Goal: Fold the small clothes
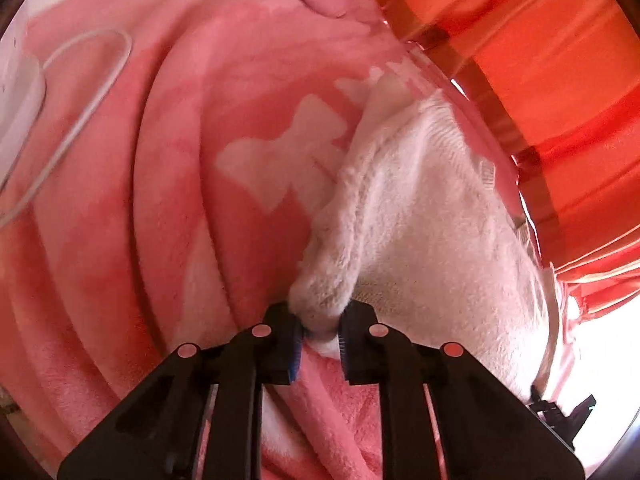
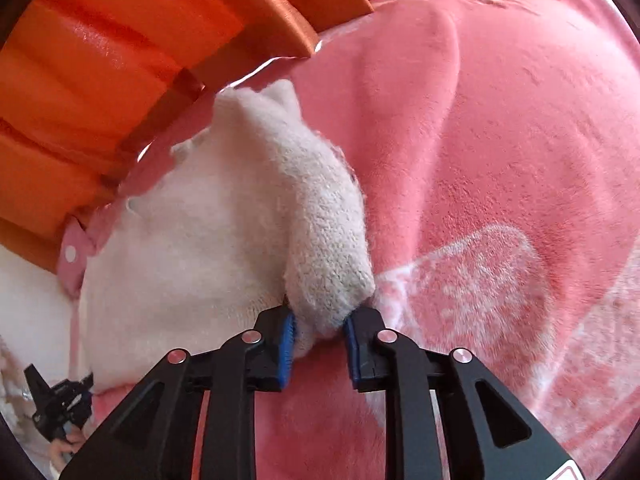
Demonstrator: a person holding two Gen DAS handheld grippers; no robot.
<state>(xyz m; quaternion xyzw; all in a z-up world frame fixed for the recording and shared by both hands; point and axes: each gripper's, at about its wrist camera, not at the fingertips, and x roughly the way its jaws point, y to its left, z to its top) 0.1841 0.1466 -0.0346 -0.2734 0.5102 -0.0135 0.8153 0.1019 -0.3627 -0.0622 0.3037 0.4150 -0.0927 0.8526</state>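
**Both tongs pinch the near corners of a small white garment on a pink blanket**

A small white garment [image 1: 420, 216] lies on a pink fleece blanket [image 1: 120, 200] patterned with pale shapes. It stretches forward and away from both tongs, towards an orange pleated fabric [image 1: 540, 60] that borders its far edge. Its long axis appears to run away from the tongs – near edge at the jaws, far edge against the orange cloth.

The left tongs [image 1: 322, 332] are nearly closed, their blue-padded jaws pressing on a bunched near corner of the garment. From there the body of the cloth spreads ahead and to the right. The right tongs [image 2: 320, 330] are narrowed onto the other near corner, a thick rolled fold caught between the pads; from these, the cloth spreads ahead and to the left. So the garment sits between the two, each holding its own side, neither clearly nearer.

The fabric looks soft and fuzzy, knitted or fleecy, cream-white, rumpled and humped in the middle – not yet flat. A pink strap or trim with a snap [image 2: 71, 254] shows at its left edge in the right view. A thin white cable [image 1: 92, 92] lies on the blanket, well to the left of the left tongs.
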